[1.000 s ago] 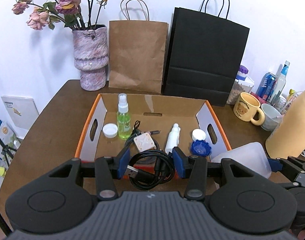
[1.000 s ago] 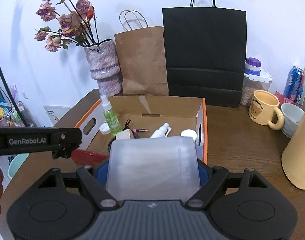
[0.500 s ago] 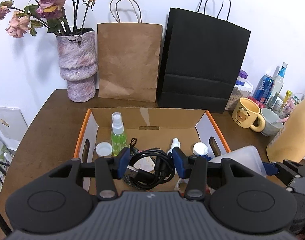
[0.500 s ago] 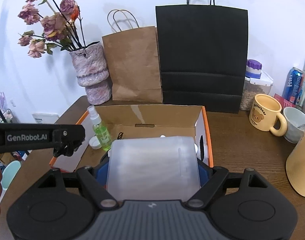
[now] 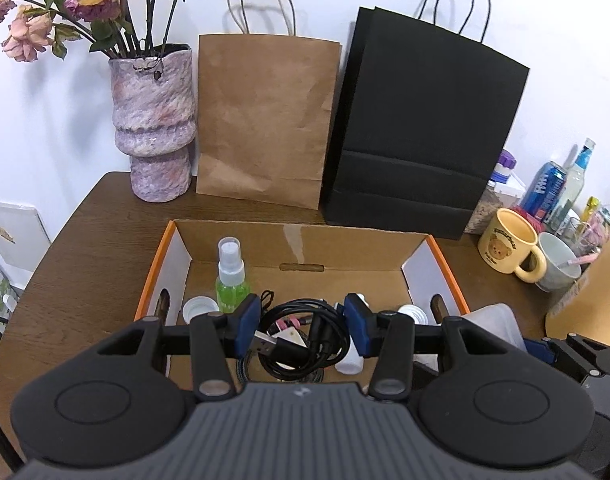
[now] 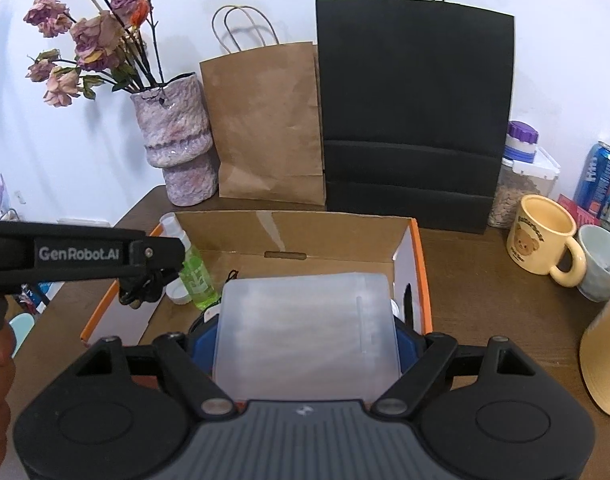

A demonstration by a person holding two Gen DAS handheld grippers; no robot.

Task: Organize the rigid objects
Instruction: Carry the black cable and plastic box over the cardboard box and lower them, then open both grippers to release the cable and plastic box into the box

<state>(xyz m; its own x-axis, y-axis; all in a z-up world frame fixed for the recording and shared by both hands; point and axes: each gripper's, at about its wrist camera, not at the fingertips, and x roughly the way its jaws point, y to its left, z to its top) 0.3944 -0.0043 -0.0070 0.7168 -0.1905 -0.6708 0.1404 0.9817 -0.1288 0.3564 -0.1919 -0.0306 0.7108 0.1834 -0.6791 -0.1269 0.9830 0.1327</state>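
Left gripper (image 5: 301, 330) clamps a coiled black USB cable (image 5: 305, 340), limp and snag-prone, above the orange-edged cardboard box (image 5: 293, 242). Right gripper (image 6: 305, 340), at its 3 o'clock, grips a frosted plastic lid (image 6: 305, 332) by both edges: light, stiff, likely slippery.

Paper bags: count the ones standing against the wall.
2. A brown paper bag beside the vase, and a black paper bag to its right, touching it. None appears hidden.
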